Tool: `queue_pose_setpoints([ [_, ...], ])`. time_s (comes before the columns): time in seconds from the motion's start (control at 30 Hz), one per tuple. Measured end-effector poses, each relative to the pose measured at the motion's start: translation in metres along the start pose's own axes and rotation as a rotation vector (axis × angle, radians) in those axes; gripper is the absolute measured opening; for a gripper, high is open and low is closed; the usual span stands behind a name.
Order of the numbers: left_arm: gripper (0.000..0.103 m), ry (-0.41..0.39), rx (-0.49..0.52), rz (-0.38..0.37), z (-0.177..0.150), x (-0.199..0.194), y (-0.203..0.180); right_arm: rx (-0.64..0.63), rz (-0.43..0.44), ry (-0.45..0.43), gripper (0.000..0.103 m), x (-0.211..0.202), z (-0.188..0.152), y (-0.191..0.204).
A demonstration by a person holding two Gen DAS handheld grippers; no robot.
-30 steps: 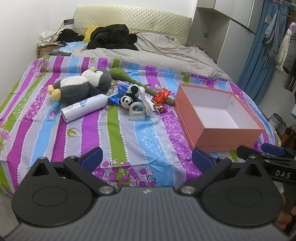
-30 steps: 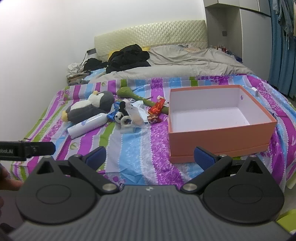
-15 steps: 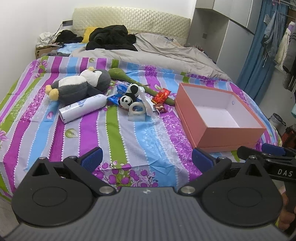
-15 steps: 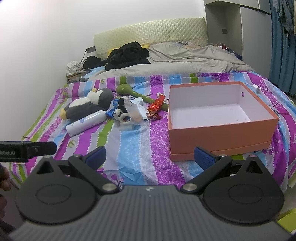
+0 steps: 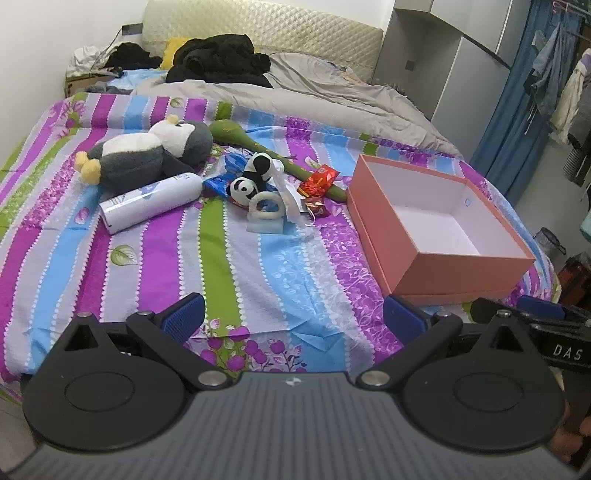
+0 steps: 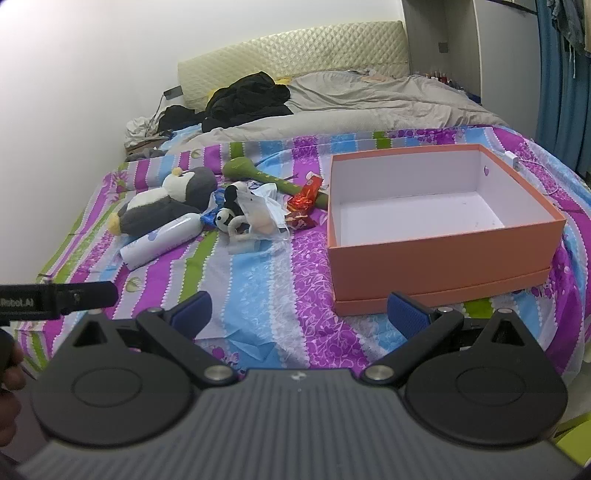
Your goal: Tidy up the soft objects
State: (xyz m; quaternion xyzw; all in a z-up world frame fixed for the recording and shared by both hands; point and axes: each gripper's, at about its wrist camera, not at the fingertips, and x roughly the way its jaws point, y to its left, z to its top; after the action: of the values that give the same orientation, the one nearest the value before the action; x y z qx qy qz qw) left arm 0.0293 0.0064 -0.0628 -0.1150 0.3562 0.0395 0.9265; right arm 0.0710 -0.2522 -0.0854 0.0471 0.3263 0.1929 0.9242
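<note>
Both the left hand-held gripper (image 5: 291, 319) and the right hand-held gripper (image 6: 299, 314) are hovering wide open and empty over the bed (image 5: 258, 266). The penguin toy (image 5: 147, 157) and panda toy (image 5: 243, 188) are lying left of the box (image 5: 443, 258).

striped purple/blue/green bedsheet (image 5: 155, 266) covers the near half of the bed. grey duvet (image 5: 325, 99) rumpled behind it, w/ black clothes (image 5: 218, 61) piled by the quilted cream headboard (image 5: 266, 26). blue curtain (image 5: 513, 122) and hanging clothes (image 5: 554, 74) at right, grey wardrobe (image 5: 454, 66) beside them.
</note>
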Motion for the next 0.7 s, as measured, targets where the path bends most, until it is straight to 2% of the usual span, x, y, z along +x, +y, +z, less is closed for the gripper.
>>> queue_pose_setpoints([
  [0.17, 0.103, 0.004, -0.002, 0.005, 0.001, 0.008, 0.004, -0.010, 0.000, 0.009, 0.103, 0.006, 0.000, 0.001],
  [0.33, 0.103, 0.004, -0.025, -0.033, 0.005, 0.015, 0.012, -0.012, 0.019, 0.017, 0.103, 0.011, 0.000, 0.004],
  [0.53, 0.103, -0.003, -0.047, 0.002, 0.004, 0.024, 0.021, -0.007, 0.015, 0.036, 0.103, 0.021, 0.000, 0.003],
  [0.7, 0.103, 0.022, -0.050, 0.020, 0.007, 0.041, 0.027, -0.001, 0.002, 0.045, 0.103, 0.035, 0.004, 0.002],
])
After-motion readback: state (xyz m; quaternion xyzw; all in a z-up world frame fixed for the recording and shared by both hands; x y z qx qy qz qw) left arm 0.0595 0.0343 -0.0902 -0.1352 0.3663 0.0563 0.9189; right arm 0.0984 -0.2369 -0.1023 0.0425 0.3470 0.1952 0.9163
